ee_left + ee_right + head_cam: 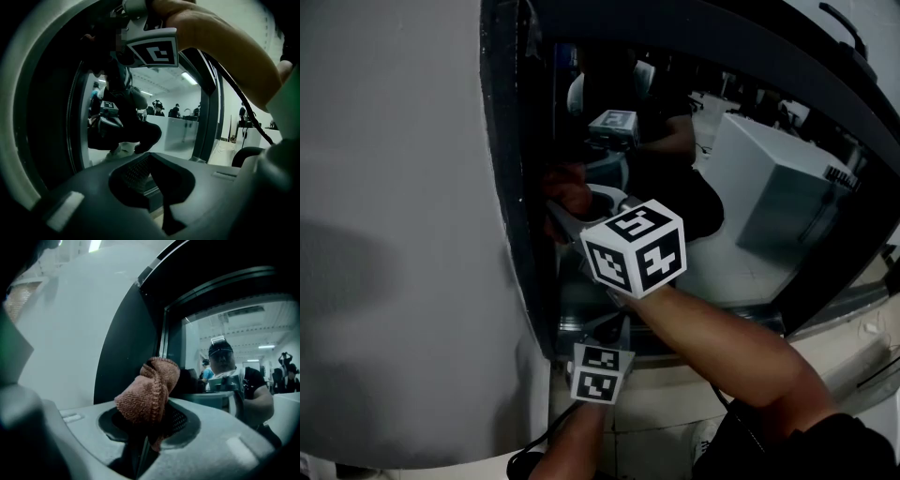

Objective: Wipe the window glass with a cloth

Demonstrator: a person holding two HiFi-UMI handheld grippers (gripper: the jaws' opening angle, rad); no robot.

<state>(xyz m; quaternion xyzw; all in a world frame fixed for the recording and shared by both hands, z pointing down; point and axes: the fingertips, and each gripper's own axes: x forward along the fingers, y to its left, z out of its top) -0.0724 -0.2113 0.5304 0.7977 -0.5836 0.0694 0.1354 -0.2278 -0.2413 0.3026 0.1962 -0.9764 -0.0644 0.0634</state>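
Right gripper (151, 425) is the one doing the work here. Its jaws are clamped on a brownish-pink microfibre cloth (149, 392), bunched into a wad that sticks up and forward out of the tips. There's no real long axis to it; it's more of a lump, with the folded end pointing at the pane.

The thing that matters for the next stroke: the window glass (741, 216) is straight ahead of that wad. In the head view the cloth sits hard up by the left edge of the pane, right next to the dark window frame (511, 187), about halfway up. Nearly all the glass still to cover runs off to the right and downward from there. My guess is the wipe has to travel rightward, away from the frame. I honestly can't tell if the cloth is pressed on the glass or just shy of it.

Left gripper (152, 180) hangs lower, near the bottom-left corner of the window, below the right one. Its jaws look pressed together with nothing between them, so it's just along for the ride. The right hand is clearly the nearer one to the glass.

As for writing, I can't read any brand or label. The only print is the black-and-white square markers on the gripper cubes. Everything else on the pane is reflections: people and a lit room.
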